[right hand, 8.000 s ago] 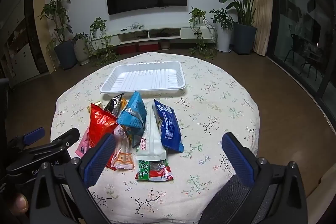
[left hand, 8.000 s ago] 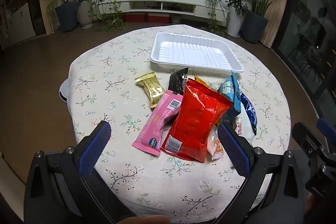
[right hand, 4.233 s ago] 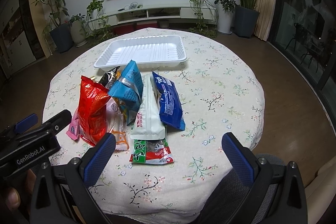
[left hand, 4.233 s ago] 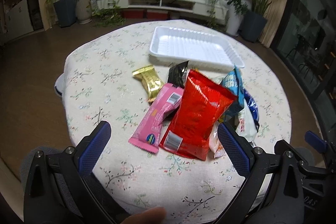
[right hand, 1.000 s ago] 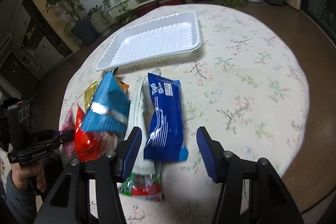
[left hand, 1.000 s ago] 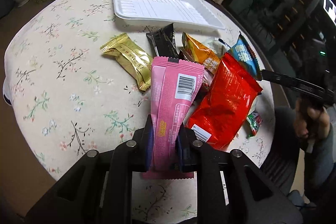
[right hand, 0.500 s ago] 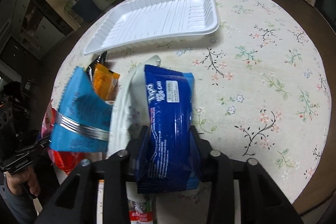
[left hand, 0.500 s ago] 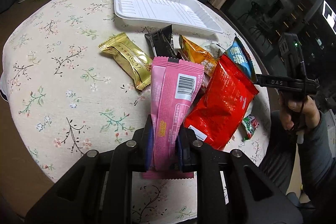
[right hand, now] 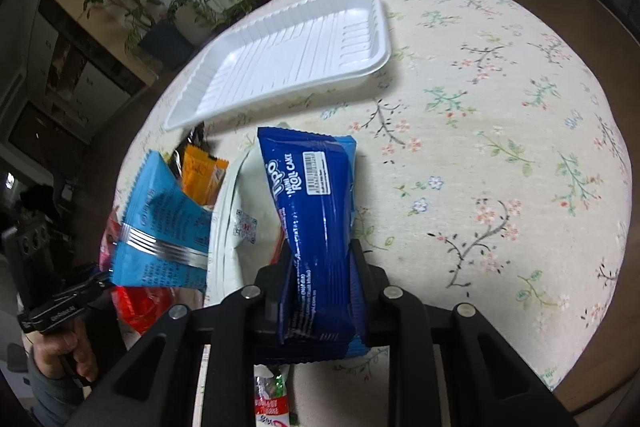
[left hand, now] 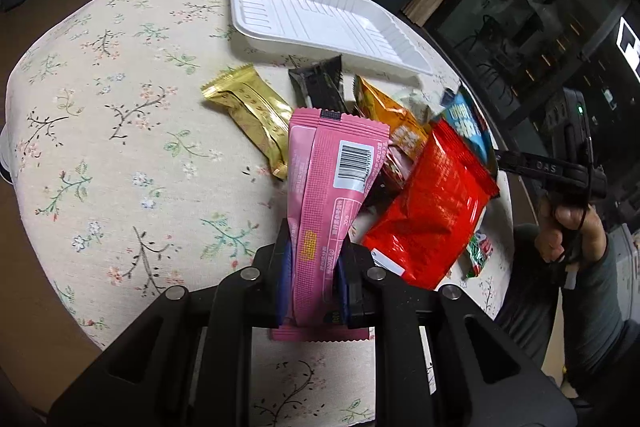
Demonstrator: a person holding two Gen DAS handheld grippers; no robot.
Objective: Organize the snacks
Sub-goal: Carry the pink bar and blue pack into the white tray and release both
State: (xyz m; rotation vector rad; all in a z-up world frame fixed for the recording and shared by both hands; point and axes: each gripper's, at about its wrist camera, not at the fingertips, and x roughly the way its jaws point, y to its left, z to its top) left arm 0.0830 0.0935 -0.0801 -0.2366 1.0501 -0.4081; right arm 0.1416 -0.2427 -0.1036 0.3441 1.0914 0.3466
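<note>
left gripper (left hand: 312, 267) clamping pink pack (left hand: 328, 195) | right gripper (right hand: 320, 291), jaws just closing, pinching blue pack (right hand: 316, 211) | both packs nearing empty tray (left hand: 320, 19) | advice: lifting clear of pile, setting flat side by side

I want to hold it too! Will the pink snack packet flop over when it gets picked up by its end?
Probably only a little: the pink snack packet stands nearly straight out from the left gripper, so something stiff is likely inside. It looks light. Its glossy wrapper might slip, though the fingers pinch it tightly.
</note>
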